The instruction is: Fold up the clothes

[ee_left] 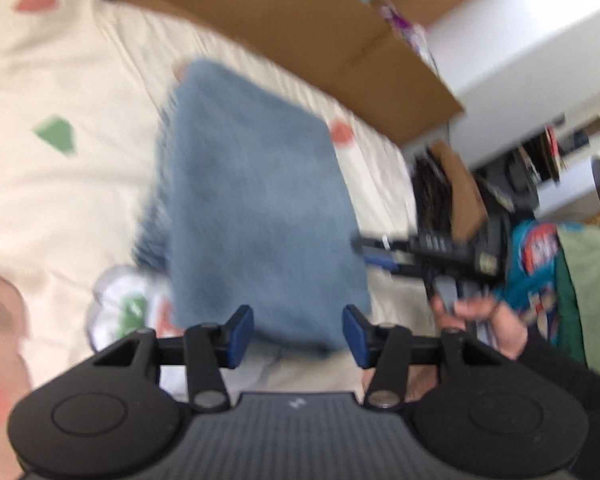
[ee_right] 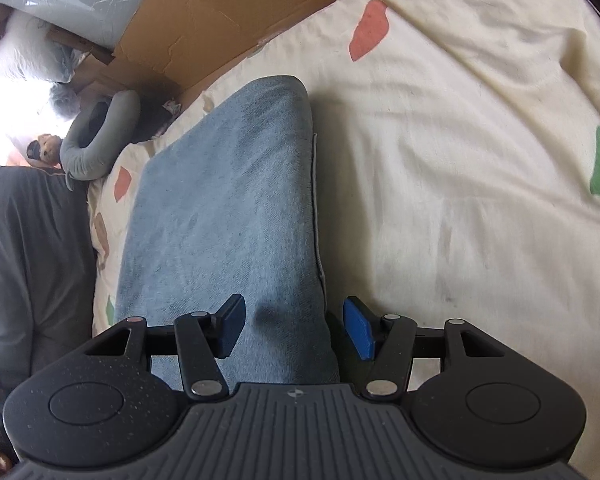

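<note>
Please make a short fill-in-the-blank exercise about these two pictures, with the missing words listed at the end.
1. The folded denim garment is ____ in colour.
2. It lies on a cream bedsheet printed with red and ____ patches.
3. Behind the bed stands a brown ____ box.
4. The right tool has its jaws ____.

Missing words: blue; green; cardboard; open

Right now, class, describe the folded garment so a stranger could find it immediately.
Start at the cream bedspread with red and green patches. On it, near the cardboard, lies the folded blue garment. It is the only plain blue, neatly squared cloth there.
</note>
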The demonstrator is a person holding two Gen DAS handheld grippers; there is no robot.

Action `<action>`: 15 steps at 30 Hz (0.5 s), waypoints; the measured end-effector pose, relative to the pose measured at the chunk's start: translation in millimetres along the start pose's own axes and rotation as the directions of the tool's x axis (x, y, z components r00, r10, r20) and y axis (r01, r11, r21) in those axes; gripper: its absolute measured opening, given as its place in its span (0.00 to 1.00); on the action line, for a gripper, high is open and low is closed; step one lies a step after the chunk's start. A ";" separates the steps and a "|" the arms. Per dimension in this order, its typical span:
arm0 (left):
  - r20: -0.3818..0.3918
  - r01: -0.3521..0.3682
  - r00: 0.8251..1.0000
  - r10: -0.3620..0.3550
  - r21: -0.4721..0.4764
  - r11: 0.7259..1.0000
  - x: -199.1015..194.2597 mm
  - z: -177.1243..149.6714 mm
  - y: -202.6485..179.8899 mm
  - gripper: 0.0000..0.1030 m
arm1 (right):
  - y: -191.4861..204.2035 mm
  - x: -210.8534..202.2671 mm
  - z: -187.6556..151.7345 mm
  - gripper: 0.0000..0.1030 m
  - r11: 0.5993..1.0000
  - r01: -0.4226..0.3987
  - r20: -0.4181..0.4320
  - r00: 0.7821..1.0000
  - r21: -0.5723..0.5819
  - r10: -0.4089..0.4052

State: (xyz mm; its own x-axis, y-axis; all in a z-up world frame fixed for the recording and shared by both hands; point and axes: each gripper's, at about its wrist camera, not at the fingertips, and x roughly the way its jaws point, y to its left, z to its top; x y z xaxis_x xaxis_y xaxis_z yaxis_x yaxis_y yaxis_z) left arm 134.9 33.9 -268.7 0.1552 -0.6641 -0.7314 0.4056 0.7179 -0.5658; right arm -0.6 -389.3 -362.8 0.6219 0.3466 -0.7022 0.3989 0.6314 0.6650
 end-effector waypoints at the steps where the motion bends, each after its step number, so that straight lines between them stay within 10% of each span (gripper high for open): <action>1: 0.023 -0.024 0.999 0.024 0.000 1.000 -1.1 3.6 4.2 0.53 | 0.8 0.5 1.2 0.56 1.000 0.002 0.001 1.000 -0.004 -0.002; 10: 0.024 -0.039 0.999 0.042 -0.107 0.994 43.7 -3.4 44.7 0.54 | 5.7 9.1 10.9 0.56 1.000 0.015 0.020 1.000 -0.019 -0.014; 15: 0.008 -0.013 1.000 0.014 -0.164 0.986 59.1 -11.0 51.6 0.21 | 9.5 19.7 12.2 0.56 0.998 0.035 -0.006 0.999 -0.061 -0.036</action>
State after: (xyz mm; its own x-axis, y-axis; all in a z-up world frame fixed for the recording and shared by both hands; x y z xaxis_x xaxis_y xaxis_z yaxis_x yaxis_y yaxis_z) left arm 155.0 34.0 -345.3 0.1685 -0.6555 -0.7362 0.2500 0.7509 -0.6113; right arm 23.7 -384.9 -367.2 0.6031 0.3281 -0.7271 0.3787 0.6844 0.6230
